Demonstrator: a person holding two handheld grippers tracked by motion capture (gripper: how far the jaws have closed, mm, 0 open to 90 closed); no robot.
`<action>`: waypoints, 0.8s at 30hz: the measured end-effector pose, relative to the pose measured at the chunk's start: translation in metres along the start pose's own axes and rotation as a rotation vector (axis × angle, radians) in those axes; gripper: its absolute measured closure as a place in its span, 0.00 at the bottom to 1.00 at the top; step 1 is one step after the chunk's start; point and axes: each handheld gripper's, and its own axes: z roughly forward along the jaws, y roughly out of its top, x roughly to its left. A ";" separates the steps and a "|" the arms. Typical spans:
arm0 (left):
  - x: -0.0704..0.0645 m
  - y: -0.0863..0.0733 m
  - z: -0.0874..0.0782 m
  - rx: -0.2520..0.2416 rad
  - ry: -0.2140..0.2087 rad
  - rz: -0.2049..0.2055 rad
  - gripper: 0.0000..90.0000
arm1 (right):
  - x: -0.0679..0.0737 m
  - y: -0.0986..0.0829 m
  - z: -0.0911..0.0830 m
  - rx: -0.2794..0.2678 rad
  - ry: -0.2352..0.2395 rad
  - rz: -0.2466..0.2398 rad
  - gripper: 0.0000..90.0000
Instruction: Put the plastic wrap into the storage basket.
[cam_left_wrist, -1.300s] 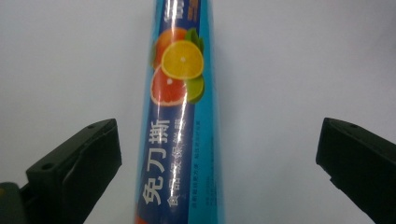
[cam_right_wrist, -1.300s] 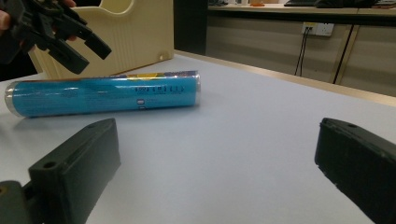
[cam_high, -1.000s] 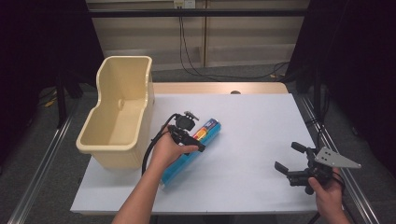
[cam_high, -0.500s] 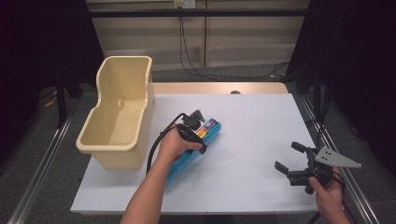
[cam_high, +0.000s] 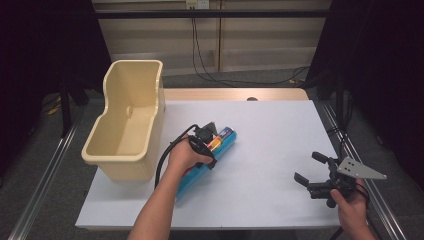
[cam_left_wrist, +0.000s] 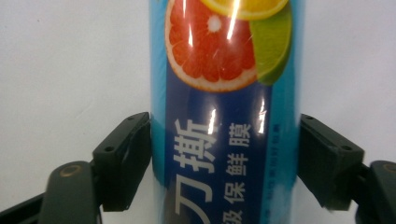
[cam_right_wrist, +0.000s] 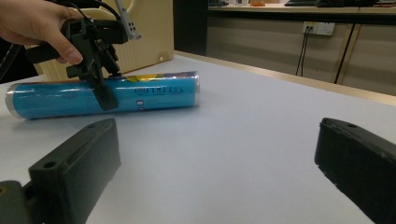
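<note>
A blue cling-film roll (cam_high: 226, 137) with citrus fruit printed on it lies on the white table (cam_high: 280, 135), just right of a cream plastic bin (cam_high: 123, 159). My left gripper (cam_high: 206, 141) reaches down over the roll's middle. In the left gripper view both black jaws press against the sides of the roll (cam_left_wrist: 224, 116). The roll (cam_right_wrist: 149, 95) still rests on the table, with the left gripper (cam_right_wrist: 103, 95) astride it. My right gripper (cam_high: 306, 166) is held open near the table's front right, with nothing between its jaws.
The bin (cam_right_wrist: 149, 32) is tall with a raised back and stands at the table's left edge. Cables hang behind the table. A black cable trails from the left gripper along the forearm. Bare white table lies between the two grippers.
The left hand has shifted slightly forward and right along the roll and settled lower onto it. The right gripper has stayed where it was.
</note>
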 end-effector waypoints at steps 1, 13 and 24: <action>0.000 0.000 0.002 0.006 0.001 0.015 0.34 | 0.000 0.000 0.000 0.000 -0.001 0.000 0.00; -0.001 0.000 0.005 0.005 -0.007 0.005 0.35 | 0.000 0.000 0.000 0.003 0.002 -0.003 0.00; -0.007 0.004 0.006 0.034 0.040 0.008 0.36 | 0.000 0.000 0.002 0.009 0.004 -0.007 0.00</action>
